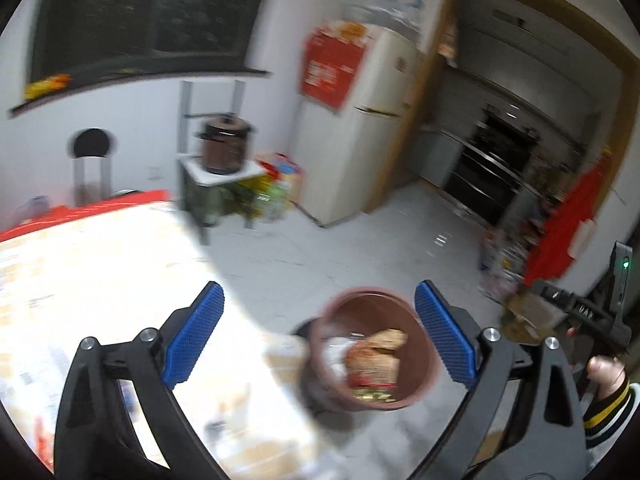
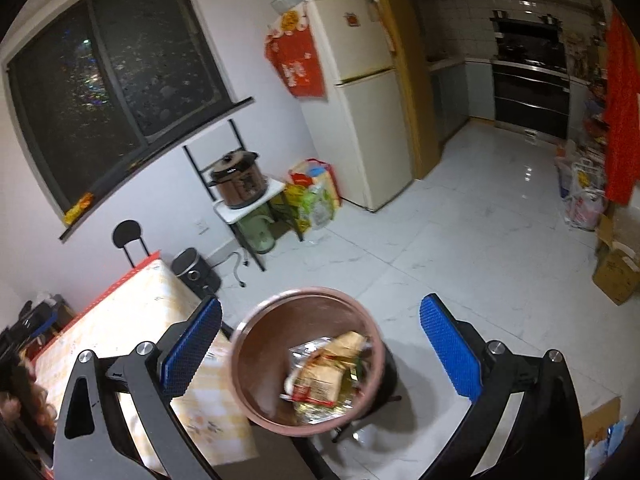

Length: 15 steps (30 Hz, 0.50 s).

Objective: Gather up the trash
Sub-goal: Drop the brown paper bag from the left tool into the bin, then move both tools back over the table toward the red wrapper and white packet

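Both the left gripper [image 1: 320, 332] and the right gripper [image 2: 322, 344] have their 2 blue-padded fingers wide apart and hold nothing. 1 brown round trash bin [image 2: 256, 392] stands on the white floor [image 2: 460, 248] at the lower centre of each frame, just beside the table [image 2: 132, 312] with its yellow patterned cloth, and inside the bin lie crumpled snack wrappers [image 2: 324, 376], too jumbled to count. Farther back I see 1 cream refrigerator [image 2: 360, 100], 1 brown rice cooker [image 2: 240, 180] on a small shelf, and 1 black-backed chair [image 2: 127, 234] in the left part of the frame.
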Tool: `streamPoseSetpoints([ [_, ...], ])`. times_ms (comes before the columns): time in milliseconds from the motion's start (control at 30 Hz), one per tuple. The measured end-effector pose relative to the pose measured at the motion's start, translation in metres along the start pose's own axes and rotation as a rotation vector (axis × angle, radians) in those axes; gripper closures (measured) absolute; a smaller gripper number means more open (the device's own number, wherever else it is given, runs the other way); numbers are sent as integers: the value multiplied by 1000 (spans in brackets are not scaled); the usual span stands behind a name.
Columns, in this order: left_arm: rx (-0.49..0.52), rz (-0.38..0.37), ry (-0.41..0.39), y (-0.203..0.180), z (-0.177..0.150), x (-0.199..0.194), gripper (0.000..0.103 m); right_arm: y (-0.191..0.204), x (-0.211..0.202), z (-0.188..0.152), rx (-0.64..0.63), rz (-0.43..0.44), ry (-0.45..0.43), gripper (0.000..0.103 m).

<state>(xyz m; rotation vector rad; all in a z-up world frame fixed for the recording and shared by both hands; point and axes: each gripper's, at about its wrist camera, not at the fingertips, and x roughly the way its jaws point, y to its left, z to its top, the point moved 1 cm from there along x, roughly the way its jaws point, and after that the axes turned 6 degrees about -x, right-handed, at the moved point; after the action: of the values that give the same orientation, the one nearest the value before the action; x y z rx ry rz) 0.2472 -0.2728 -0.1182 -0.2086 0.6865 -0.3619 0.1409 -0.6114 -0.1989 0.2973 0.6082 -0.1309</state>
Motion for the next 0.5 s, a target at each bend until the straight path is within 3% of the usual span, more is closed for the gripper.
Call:
streamPoseSetpoints([
  [333,-254,377,-141,154,-36,-151,8,121,50,2,-144,239,63,5],
  [500,-357,462,-149,205,-68,-205,8,203,58,-11,-243,330,117,5],
])
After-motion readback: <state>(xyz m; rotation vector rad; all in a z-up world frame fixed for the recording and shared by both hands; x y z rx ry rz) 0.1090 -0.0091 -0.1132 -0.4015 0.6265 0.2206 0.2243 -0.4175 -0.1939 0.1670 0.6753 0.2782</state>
